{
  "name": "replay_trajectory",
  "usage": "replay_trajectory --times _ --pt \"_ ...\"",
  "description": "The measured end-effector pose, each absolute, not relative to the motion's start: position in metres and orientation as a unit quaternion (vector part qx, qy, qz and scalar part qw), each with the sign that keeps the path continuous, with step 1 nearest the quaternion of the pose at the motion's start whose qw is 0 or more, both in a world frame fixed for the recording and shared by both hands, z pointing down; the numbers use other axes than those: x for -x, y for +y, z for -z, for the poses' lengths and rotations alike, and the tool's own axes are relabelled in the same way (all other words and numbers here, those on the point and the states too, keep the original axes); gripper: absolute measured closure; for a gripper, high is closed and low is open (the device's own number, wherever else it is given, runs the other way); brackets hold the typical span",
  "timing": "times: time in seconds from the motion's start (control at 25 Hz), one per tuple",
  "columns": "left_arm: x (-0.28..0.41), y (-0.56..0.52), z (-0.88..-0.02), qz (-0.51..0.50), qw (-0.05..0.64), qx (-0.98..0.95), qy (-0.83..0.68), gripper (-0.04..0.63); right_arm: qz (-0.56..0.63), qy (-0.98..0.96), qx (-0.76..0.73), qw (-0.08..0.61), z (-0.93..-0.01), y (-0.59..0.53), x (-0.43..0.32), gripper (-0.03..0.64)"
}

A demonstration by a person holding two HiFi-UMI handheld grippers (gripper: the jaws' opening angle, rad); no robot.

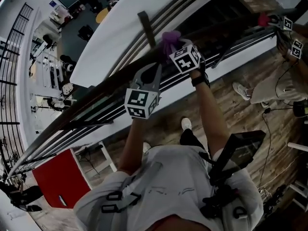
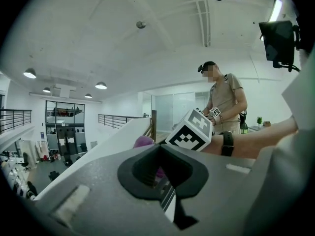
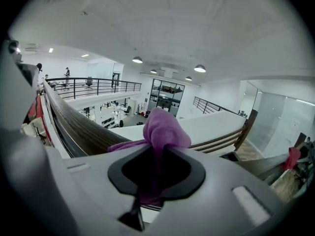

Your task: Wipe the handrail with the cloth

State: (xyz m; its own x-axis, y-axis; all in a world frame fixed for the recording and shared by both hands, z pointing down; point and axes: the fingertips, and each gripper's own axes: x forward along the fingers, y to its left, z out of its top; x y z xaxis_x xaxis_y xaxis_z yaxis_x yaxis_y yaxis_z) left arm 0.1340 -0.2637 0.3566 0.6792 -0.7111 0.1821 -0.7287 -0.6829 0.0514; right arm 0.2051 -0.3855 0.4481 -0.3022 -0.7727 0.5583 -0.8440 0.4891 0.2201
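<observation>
If your right gripper [image 1: 169, 46] drags too hard, the cloth [image 3: 160, 129] pinched in its jaws could pull free and drop over the handrail [image 3: 81, 127]. The cloth bunches just past the jaw tips, on the rail's top; your left gripper [image 1: 151, 72] looks pressed together and empty, near it

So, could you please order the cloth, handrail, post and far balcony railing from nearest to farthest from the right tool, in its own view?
1. Cloth: clamped in the right tool, centre.
2. Handrail: right by the cloth, running off to the left.
3. Post: farther off, at the right.
4. Balcony railing: far back, upper left.
</observation>
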Motion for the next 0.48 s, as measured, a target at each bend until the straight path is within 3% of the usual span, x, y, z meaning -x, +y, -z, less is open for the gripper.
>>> replay_trajectory --times 0.48 --pt "-0.232 -0.300 -0.368 -0.082 0.070 -0.931 -0.350 0.595 -0.062 -0.782 -0.545 0.296 -0.444 -0.419 -0.310 0.560"
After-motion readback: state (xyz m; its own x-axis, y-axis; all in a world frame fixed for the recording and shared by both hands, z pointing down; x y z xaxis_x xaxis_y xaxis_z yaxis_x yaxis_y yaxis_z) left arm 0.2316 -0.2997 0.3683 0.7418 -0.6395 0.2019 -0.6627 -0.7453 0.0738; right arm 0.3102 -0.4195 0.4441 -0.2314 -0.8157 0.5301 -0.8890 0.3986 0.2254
